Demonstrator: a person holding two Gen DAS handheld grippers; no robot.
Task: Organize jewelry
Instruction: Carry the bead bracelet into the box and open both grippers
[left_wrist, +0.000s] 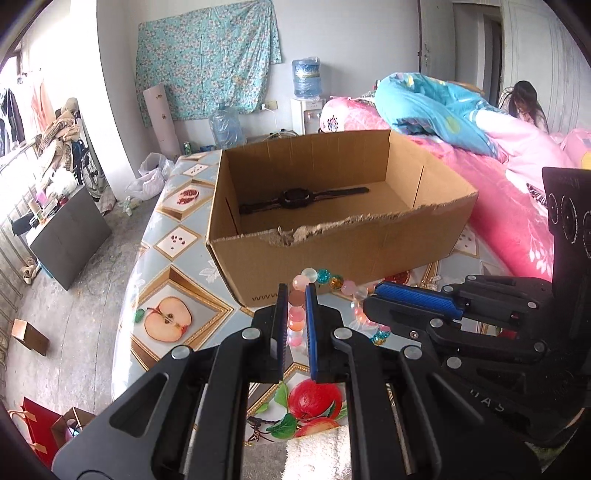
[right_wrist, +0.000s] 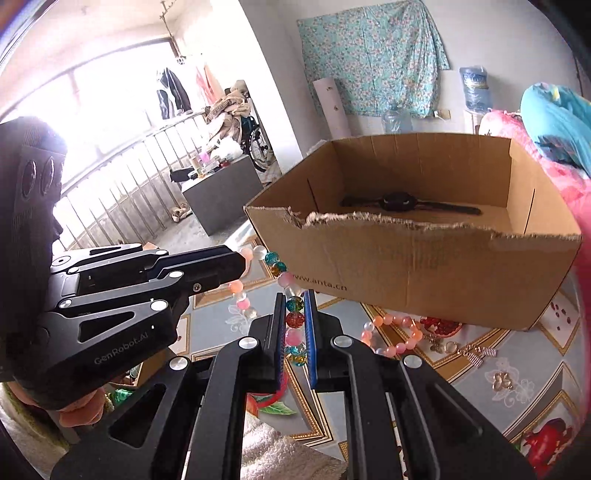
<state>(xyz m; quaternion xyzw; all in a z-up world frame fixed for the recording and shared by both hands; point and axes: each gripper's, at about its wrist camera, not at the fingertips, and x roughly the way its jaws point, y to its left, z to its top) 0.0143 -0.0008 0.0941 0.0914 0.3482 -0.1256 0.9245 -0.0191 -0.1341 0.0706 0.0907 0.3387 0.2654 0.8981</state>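
Note:
A string of pink, teal and amber beads (left_wrist: 324, 275) hangs stretched between my two grippers, just in front of an open cardboard box (left_wrist: 332, 258). My left gripper (left_wrist: 295, 295) is shut on one stretch of it. The right gripper (left_wrist: 371, 295), seen side-on, grips the other end. In the right wrist view the right gripper (right_wrist: 295, 299) is shut on the beads (right_wrist: 294, 319), and the left gripper (right_wrist: 245, 264) pinches them at the left. A black watch (left_wrist: 295, 197) (right_wrist: 397, 201) lies flat on the floor of the box (right_wrist: 424, 273).
The box has a torn front rim and stands on a table with a fruit-patterned cloth (left_wrist: 177, 236). An orange bead bracelet (right_wrist: 391, 332) and small gold pieces (right_wrist: 476, 354) lie near the box. A pink bed (left_wrist: 509, 206) borders the right side, with a person (left_wrist: 524, 103) beyond it.

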